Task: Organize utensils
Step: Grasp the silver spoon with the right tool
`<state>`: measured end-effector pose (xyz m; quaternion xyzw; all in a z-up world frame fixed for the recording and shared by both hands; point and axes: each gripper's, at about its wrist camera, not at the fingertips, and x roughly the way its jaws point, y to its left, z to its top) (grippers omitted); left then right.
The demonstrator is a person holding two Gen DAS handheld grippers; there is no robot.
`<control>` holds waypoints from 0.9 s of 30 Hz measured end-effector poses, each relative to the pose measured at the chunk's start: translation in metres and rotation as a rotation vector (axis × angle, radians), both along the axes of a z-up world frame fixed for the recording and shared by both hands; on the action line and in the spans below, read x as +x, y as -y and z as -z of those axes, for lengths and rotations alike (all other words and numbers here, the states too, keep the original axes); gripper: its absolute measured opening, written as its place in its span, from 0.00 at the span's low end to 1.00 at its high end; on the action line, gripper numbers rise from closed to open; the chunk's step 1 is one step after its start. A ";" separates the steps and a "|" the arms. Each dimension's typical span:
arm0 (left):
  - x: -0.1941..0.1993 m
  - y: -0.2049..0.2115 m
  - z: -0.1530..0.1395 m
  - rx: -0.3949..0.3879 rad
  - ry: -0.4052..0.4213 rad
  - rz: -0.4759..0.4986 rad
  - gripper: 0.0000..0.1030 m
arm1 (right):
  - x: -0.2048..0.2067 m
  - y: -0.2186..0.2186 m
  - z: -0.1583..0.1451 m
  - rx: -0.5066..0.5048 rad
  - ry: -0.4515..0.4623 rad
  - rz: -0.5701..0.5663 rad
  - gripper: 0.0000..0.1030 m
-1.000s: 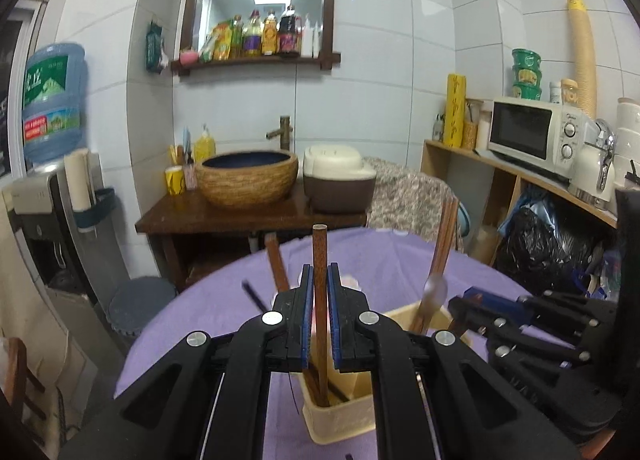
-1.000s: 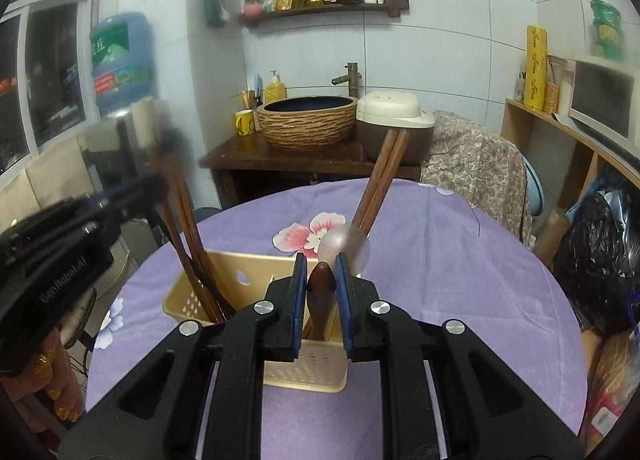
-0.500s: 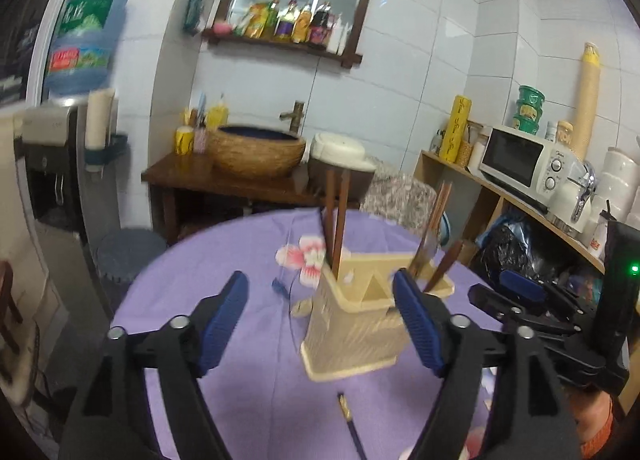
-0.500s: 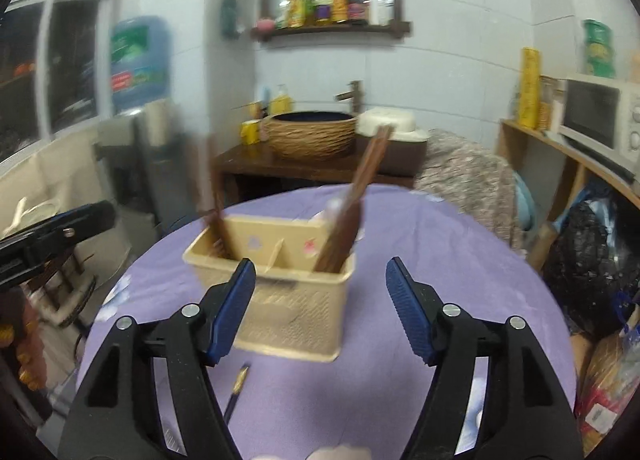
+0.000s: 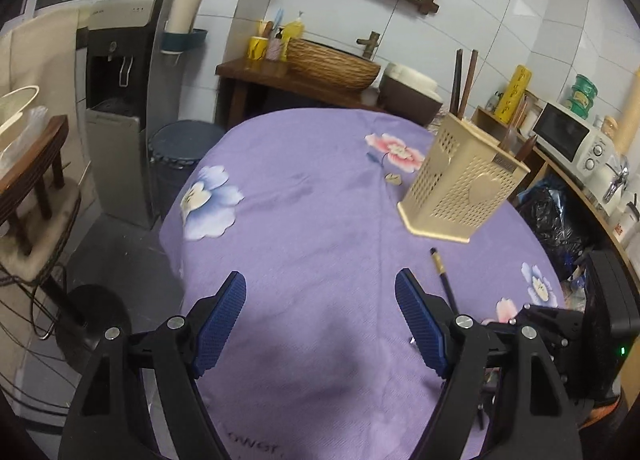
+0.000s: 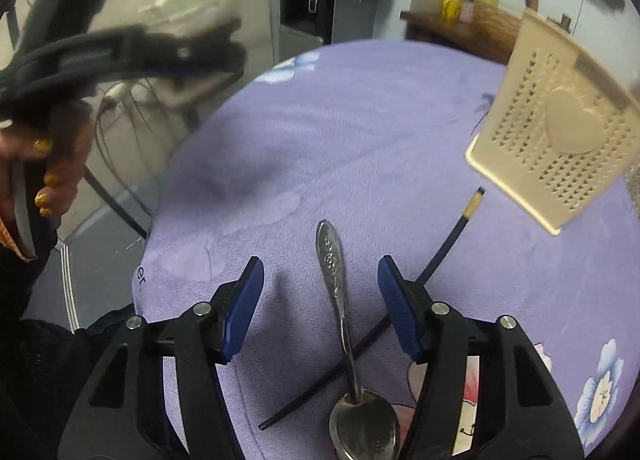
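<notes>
A beige perforated utensil holder (image 5: 464, 184) stands on the purple flowered tablecloth (image 5: 304, 228), with brown chopsticks (image 5: 464, 80) upright in it; it also shows in the right wrist view (image 6: 556, 132). A black chopstick (image 5: 442, 278) lies on the cloth near the holder. In the right wrist view a metal spoon (image 6: 340, 300) lies across that black chopstick (image 6: 436, 260), between the fingers of my right gripper (image 6: 320, 300), which is open and above it. My left gripper (image 5: 320, 312) is open and empty over bare cloth.
A water dispenser (image 5: 116, 100) and a dark bin (image 5: 180, 148) stand left of the table. A wooden sink stand with a woven basin (image 5: 332, 64) is behind. A shelf with a microwave (image 5: 568, 136) runs along the right. A wooden stool (image 5: 32, 164) is at far left.
Both grippers let go of the utensils in the holder, opened wide, and pulled back toward the table's near edge. The right gripper now hovers over the spoon and black chopstick.
</notes>
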<state>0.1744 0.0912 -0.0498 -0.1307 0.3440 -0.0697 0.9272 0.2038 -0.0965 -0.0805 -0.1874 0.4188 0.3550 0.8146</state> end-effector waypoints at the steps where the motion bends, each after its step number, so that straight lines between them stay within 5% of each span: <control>1: -0.002 0.000 0.002 0.001 -0.007 0.002 0.74 | 0.003 -0.001 0.003 -0.014 -0.017 0.009 0.58; 5: -0.008 0.004 0.007 0.011 -0.012 0.012 0.74 | 0.013 0.001 0.013 -0.020 -0.098 0.025 0.45; 10: -0.014 0.005 0.011 0.004 -0.016 0.023 0.74 | 0.010 -0.010 0.014 -0.057 -0.065 0.017 0.38; 16: -0.016 0.007 0.010 0.010 -0.015 0.029 0.74 | 0.014 -0.019 0.011 -0.067 -0.057 0.005 0.19; 27: -0.015 0.023 0.015 0.029 -0.028 0.065 0.74 | 0.016 0.002 -0.001 0.054 -0.043 0.086 0.04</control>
